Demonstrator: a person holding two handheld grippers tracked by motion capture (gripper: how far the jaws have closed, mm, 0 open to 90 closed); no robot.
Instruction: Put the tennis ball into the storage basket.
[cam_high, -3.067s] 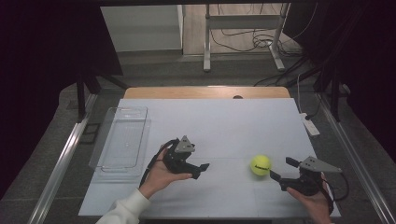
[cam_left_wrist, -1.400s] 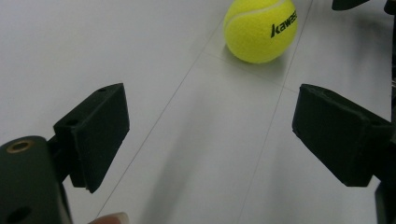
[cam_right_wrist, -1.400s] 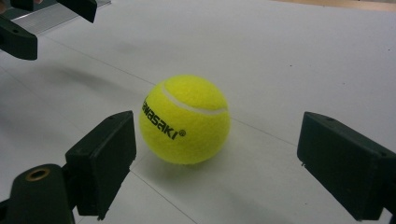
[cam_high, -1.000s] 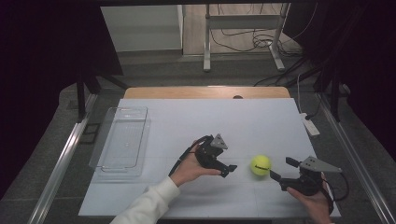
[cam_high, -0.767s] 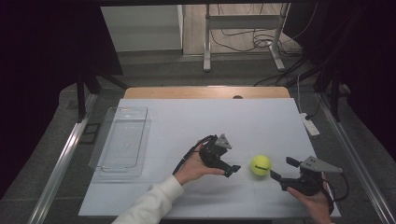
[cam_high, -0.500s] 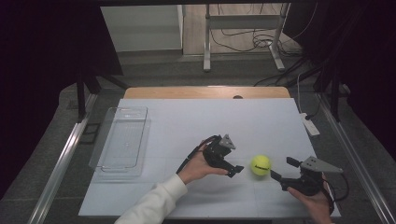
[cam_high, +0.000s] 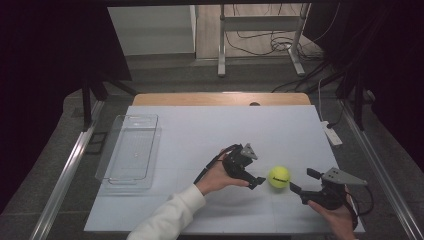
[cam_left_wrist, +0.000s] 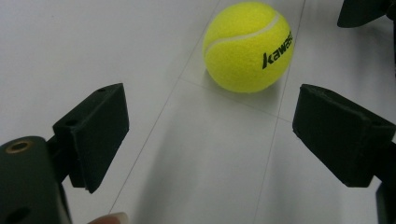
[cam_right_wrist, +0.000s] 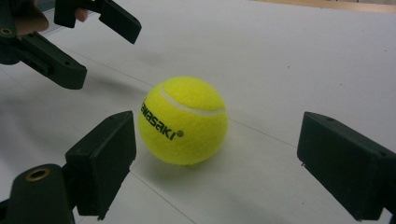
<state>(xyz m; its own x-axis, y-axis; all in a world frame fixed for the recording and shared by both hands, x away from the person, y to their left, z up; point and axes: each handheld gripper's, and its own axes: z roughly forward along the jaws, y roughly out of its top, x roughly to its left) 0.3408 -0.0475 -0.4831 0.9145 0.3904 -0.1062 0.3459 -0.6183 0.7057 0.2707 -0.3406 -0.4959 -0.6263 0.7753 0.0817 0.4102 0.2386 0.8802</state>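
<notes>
Yellow tennis ball (cam_high: 279, 176) sits on the white table (cam_high: 200, 130), right of centre, between both grippers, touching neither. Left gripper (cam_high: 256, 181) comes at it from the left, jaws spread wide, ball just ahead of the tips in the left gripper view (cam_left_wrist: 248, 46). Right gripper (cam_high: 299, 181) sits on the ball's other side, jaws spread too, ball near its left jaw in the right gripper view (cam_right_wrist: 183, 120). Clear plastic tray (cam_high: 127, 150) at table's left, well apart.
</notes>
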